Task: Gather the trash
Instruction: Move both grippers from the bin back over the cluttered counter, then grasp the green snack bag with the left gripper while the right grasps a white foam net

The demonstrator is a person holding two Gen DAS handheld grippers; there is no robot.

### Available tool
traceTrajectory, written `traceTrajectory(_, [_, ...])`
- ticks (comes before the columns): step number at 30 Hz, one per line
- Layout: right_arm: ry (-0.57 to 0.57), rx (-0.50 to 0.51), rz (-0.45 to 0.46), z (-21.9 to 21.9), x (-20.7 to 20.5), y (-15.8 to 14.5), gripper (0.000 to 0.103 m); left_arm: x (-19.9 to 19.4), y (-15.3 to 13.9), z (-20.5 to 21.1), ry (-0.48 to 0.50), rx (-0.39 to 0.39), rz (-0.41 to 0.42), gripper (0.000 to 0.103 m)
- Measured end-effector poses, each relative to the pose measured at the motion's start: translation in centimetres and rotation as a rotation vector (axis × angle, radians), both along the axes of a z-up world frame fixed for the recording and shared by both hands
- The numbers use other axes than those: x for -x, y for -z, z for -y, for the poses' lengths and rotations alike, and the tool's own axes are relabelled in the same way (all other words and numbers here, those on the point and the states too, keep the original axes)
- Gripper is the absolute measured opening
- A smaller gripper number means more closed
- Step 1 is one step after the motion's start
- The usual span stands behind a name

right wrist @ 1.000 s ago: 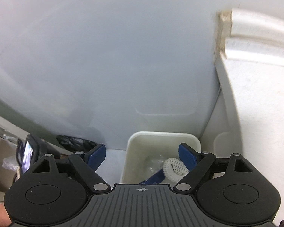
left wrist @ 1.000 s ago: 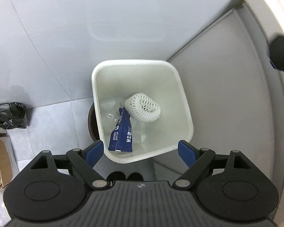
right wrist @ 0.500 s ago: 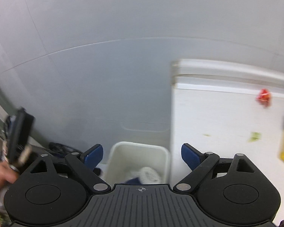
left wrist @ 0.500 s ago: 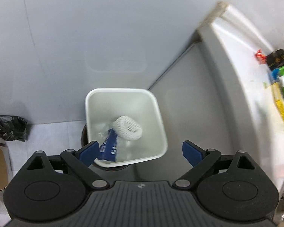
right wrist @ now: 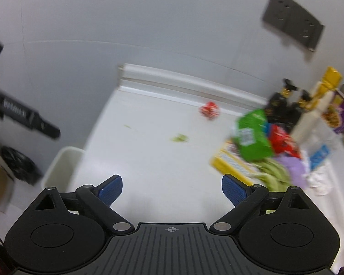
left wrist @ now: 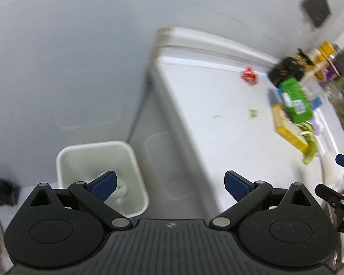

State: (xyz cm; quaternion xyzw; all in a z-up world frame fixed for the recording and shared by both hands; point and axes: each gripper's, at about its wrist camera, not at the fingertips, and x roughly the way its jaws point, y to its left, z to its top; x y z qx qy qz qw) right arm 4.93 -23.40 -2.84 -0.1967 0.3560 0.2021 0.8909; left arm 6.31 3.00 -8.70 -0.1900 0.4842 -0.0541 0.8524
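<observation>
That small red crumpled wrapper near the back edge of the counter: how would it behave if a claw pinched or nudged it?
The red wrapper looks crumpled and thin, so it is probably very light and would crush under a pinch. A nudge would likely send it skidding across the smooth white counter.

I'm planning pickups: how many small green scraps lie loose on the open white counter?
2: a larger green scrap mid-counter, and a thin one nearer the counter's bin-side edge. Blur may hide others.

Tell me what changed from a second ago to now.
Both views swung from the white bin toward the counter, bringing its green packet and red wrapper into sight. The left gripper and right gripper have just been opening, empty. The bin's trash stayed inside.
</observation>
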Motion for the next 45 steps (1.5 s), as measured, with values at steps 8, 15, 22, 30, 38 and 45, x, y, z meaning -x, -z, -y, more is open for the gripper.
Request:
traceTrajectory(8, [0.213,0.033,0.024,10.4,-1.2,-0.8,0.095,-3.2,-2.4,7.2,0.144,-0.008,0.069,0.100])
traceTrajectory(15, [0.316,0.059,-0.010,17.7,-3.2,0.0,0.096,-5.1,-4.1,14.4,0.272,-0.004,0.162,0.100])
traceTrajectory(22, [0.398,0.044,-0.061,22.9,-6.2,2.0,0.096,-7.0,-4.7,19.9,0.340,0.003,0.206,0.100])
traceTrajectory(30, [0.353,-0.070,-0.145,26.3,-8.6,4.0,0.081,-8.9,-4.6,23.4,0.352,0.002,0.226,0.099])
traceTrajectory(38, [0.248,-0.128,-0.182,29.0,-9.6,4.7,0.023,-10.3,-4.6,24.0,0.310,0.013,0.239,0.098])
traceTrajectory(45, [0.210,-0.128,-0.209,31.5,-10.7,4.3,0.021,-11.1,-4.4,24.5,0.274,0.032,0.230,0.097])
